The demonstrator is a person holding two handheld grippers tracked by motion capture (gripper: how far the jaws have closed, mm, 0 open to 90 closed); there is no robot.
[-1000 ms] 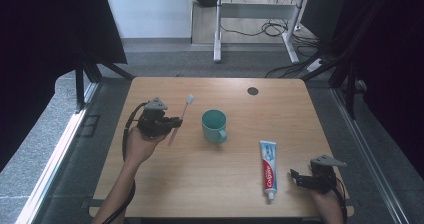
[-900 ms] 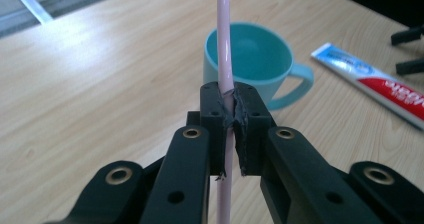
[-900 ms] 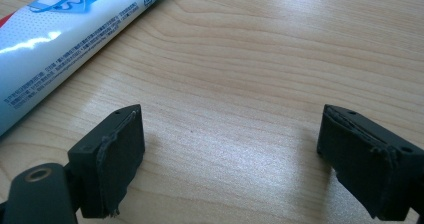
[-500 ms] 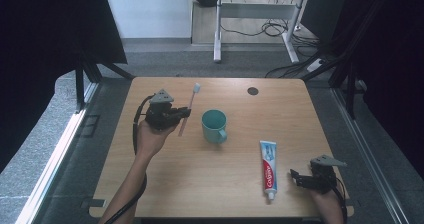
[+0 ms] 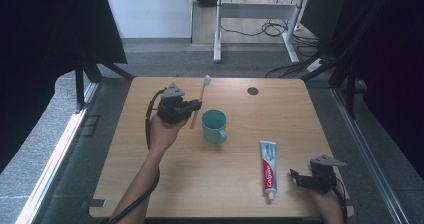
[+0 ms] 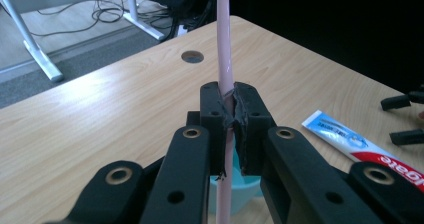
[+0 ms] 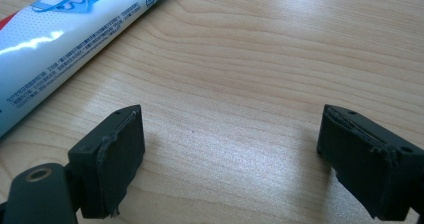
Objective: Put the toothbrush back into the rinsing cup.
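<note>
Wood-grain table (image 5: 150,184) carries a teal cup (image 5: 214,126) at its middle and a toothpaste tube (image 5: 268,168) to the near right. Left gripper (image 5: 192,106) pinches the pink toothbrush (image 5: 200,98) by its handle, lifted just left of the cup (bristles pointing far), so pickup looks done and dropping it into the cup remains. Right gripper (image 5: 296,178) rests near right beside the tube, jaws spread wide on nothing.

Dim, bluish overall, with black surrounds and daylight entering from the far floor. Soft glare on the table (image 6: 125,109); blurred near jaws, slightly soft throughout.
</note>
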